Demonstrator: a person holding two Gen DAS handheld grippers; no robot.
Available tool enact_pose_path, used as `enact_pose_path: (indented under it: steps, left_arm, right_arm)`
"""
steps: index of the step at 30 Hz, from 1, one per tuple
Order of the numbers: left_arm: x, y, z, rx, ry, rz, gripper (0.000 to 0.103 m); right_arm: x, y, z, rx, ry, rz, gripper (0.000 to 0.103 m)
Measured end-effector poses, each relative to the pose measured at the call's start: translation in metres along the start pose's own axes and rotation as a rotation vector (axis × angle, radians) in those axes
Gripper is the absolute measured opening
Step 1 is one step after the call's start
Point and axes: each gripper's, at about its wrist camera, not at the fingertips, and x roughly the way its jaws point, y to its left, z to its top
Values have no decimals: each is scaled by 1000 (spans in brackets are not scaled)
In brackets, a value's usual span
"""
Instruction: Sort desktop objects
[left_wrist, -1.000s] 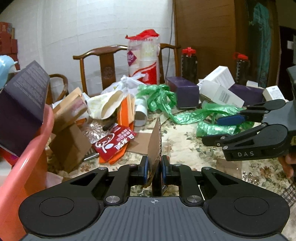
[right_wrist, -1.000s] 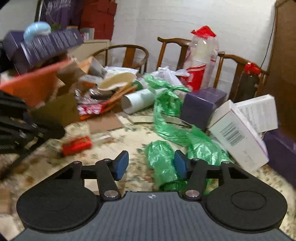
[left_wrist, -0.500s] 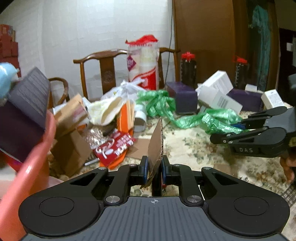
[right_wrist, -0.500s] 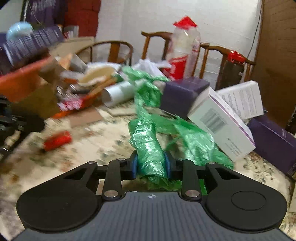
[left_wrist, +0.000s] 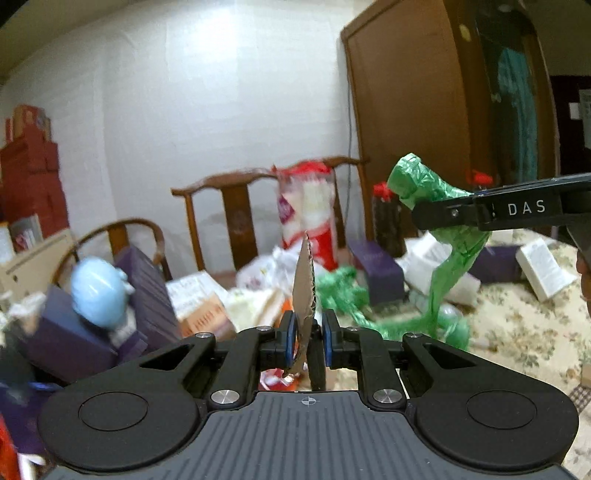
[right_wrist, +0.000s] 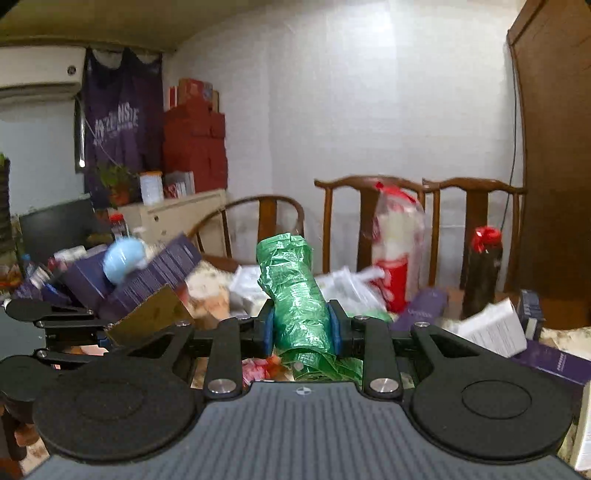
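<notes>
**Both hand-held grippers loaded above the cluttered counter**

We had the left hand-held gripper (left_wrist: 307, 334) closed on a scrap of brown cardboard (left_wrist: 305, 281), which stood edge-on and upright between the blue pads, its pointed tip rising in front of the far chair. We had the right hand-held gripper (right_wrist: 302, 329) clamped around a bunched green plastic bag (right_wrist: 295, 291). In the left wrist view that same right hand-held gripper (left_wrist: 417, 218) sat high at the right, and the green plastic bag (left_wrist: 439, 229) hung from it, lifted clear at the top and trailing down to the floral counter (left_wrist: 517, 325), where more green plastic lay.

At the left we saw purple boxes (left_wrist: 147, 295) with a pale blue rounded object (left_wrist: 99, 291) resting on them. Farther back stood a red-and-white bag (left_wrist: 308, 214) in front of the wooden chair (left_wrist: 236, 206), and white boxes (left_wrist: 543, 267) lay at the far right. Both views were blurred, so we could not read the smaller clutter.
</notes>
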Motion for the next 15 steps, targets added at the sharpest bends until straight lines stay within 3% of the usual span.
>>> enact_pose_path:
  steps: [9, 12, 15]
  left_arm:
    - [-27, 14, 13, -3, -46, 32, 12]
    - [-23, 13, 4, -5, -29, 26, 12]
    - [-16, 12, -9, -10, 1, 13, 13]
  right_arm:
    - [-20, 20, 41, -16, -113, 28, 31]
    - [-14, 21, 34, -26, -77, 7, 32]
    - [10, 18, 11, -51, 5, -74, 33]
